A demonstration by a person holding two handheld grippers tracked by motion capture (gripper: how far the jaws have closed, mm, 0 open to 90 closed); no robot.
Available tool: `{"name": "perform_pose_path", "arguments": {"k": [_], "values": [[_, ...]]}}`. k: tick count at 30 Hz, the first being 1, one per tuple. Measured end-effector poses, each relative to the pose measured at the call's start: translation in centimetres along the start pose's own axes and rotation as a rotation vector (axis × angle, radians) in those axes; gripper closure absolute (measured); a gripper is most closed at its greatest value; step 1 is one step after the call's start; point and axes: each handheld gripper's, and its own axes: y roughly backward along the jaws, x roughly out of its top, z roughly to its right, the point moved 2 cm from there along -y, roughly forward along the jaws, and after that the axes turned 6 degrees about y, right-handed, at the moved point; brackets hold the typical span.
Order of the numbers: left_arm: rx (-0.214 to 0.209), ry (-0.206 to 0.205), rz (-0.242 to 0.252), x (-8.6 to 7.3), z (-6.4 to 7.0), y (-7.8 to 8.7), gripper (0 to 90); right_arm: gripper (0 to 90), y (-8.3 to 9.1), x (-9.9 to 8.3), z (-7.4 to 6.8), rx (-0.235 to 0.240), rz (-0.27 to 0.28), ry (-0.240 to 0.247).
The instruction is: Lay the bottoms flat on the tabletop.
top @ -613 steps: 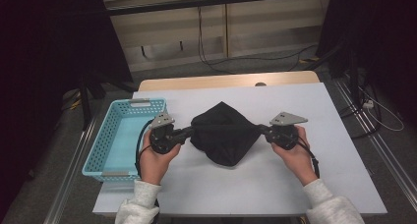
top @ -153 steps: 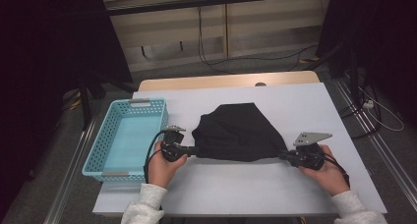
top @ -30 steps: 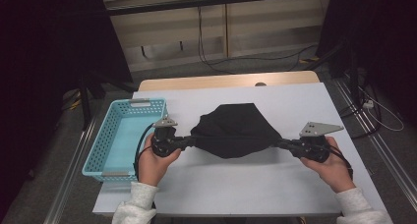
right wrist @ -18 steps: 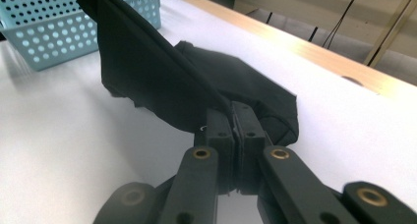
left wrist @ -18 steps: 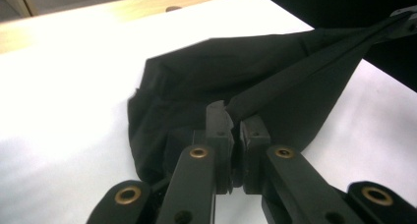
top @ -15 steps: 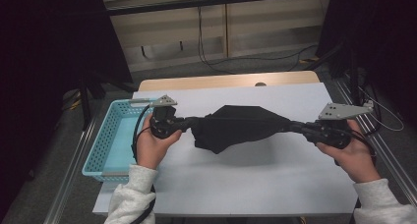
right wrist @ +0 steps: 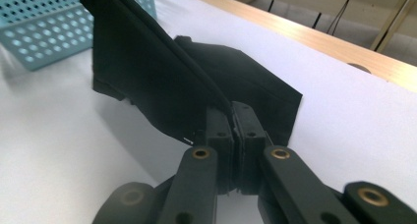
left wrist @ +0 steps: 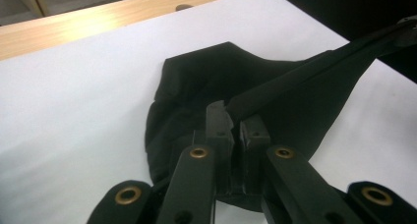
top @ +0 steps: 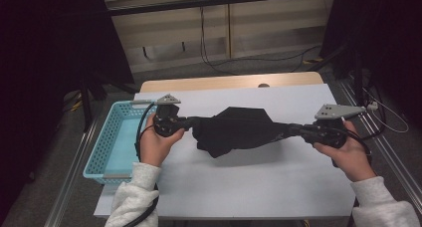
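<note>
High view shows you holding the black cloth [top: 238, 132] up over the middle of the white table [top: 239, 187], with the left gripper [top: 191, 122] pinched shut on one end and the right gripper [top: 293, 131] pinched shut on the other. The cloth looks soft, light and floppy, so it sags between your hands; I think the edges you hold now are the best spots. The blue basket [top: 102, 152] by your left hand looks empty.

A white rectangular tabletop [top: 249, 187] with a bare wooden strip along its far edge carries a light-blue perforated plastic basket [top: 107, 147] at its left edge.
</note>
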Motion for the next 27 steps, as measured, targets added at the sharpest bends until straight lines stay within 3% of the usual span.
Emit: {"name": "perform_pose_path", "arguments": {"k": [12,22,27], "values": [[0.035,0.047,-0.026,0.2,-2.1,-1.6,86.1,87.7,-3.5,0.4,1.9,0.004,-0.056,-0.036],[0.037,0.021,-0.057,-0.2,-1.4,-2.3,86.1,87.8,-4.0,-0.4,2.2,-0.018,-0.074,-0.028],[0.038,0.027,-0.056,0.0,-1.3,-2.6,86.0,87.7,-3.9,-0.9,2.4,-0.028,-0.072,-0.036]]}}
